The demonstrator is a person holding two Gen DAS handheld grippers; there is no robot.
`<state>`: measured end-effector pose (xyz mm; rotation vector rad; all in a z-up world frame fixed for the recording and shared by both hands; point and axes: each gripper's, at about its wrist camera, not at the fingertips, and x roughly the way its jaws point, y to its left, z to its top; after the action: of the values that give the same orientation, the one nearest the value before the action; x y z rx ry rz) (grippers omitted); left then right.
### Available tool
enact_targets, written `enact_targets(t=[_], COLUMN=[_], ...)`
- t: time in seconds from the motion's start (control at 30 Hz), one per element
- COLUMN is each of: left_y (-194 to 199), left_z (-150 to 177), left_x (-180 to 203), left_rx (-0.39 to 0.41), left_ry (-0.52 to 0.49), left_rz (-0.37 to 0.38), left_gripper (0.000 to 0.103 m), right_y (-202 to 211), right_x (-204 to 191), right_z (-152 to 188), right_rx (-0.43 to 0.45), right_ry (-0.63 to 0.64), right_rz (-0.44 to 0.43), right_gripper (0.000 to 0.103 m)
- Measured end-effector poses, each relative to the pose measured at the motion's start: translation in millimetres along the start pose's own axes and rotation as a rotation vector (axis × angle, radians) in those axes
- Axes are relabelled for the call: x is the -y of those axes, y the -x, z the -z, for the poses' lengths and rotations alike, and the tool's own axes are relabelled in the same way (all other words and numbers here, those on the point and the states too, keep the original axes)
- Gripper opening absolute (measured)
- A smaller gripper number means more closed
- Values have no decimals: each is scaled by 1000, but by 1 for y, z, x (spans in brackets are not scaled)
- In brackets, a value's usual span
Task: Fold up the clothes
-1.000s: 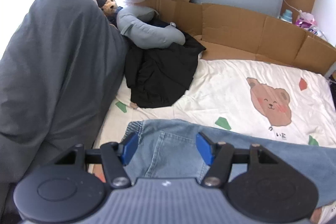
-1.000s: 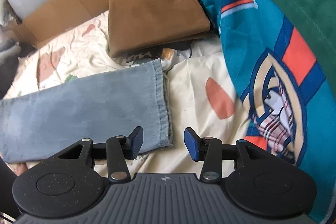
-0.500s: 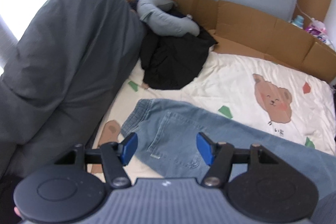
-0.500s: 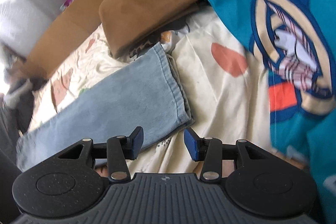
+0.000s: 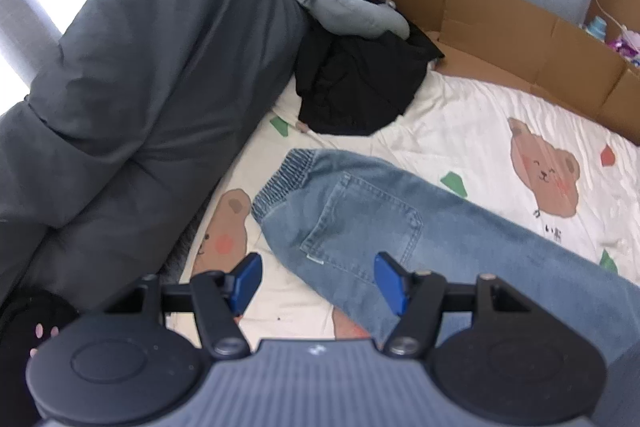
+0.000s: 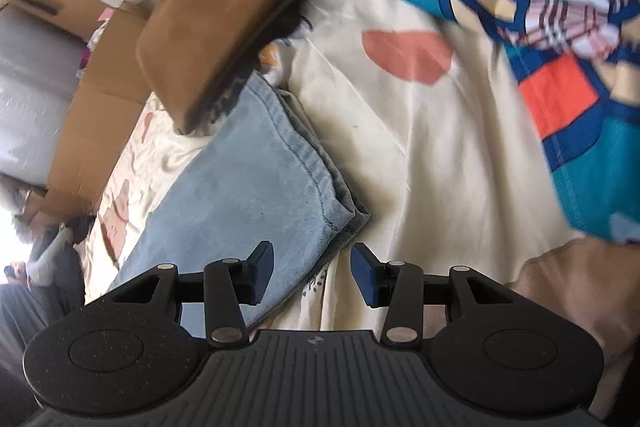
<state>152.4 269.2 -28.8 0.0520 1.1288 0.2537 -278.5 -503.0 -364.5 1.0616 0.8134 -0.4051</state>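
One big bed (image 5: 472, 115) is seen, covered with a cream sheet (image 6: 420, 155) that has brown bears and small colored shapes printed on it. A thick gray duvet (image 5: 132, 75) is piled along the left side of the bed in the left wrist view. Flat brown cardboard (image 5: 500, 23) is stood up along the far edge of the bed. A teal blanket (image 6: 540, 39) with a cartoon print is seen at the top and right of the right wrist view, lying over the sheet.

Blue jeans (image 5: 400, 227) are laid flat across the bed. The stretchy waistband is turned toward the gray duvet, and a back pocket is facing up. The leg ends (image 6: 288, 187) are seen in the right wrist view, stacked one on the other, close to a folded brown cloth (image 6: 224, 23). A black garment (image 5: 356, 87) is bunched up near the far corner, with a gray plush toy (image 5: 344, 7) resting on it.

The left claw (image 5: 318, 281) is held over the hip part of the jeans. Its blue pads are spread apart and nothing is gripped. The right claw (image 6: 312, 273) is held just above the corner of the leg ends. Its pads are also apart, with the denim edge seen between them, but the cloth is not pinched.
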Motion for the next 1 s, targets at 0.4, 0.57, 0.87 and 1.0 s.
enact_targets(t=[0.4,0.57,0.87,1.0], left_y=[-18,-28,-40,-45], left_z=[5,2,4,6], left_x=[27,38,54,53], left_rx=[-3,-11,-12,-19], left_ry=[-103,-118,-162,-174], left_rz=[-80,-86,-76,-91], left_gripper=[65,65,65,65], right_y=[-44,-55,-51,-41], right_x=[33,44,51,42], right_z=[7,5,-2,-12], right_rx=[40,63,43,30], right_ry=[-213,-286,-331,-288], right_rz=[-50,-104,-207,-284], right_gripper=[50,48,38,38])
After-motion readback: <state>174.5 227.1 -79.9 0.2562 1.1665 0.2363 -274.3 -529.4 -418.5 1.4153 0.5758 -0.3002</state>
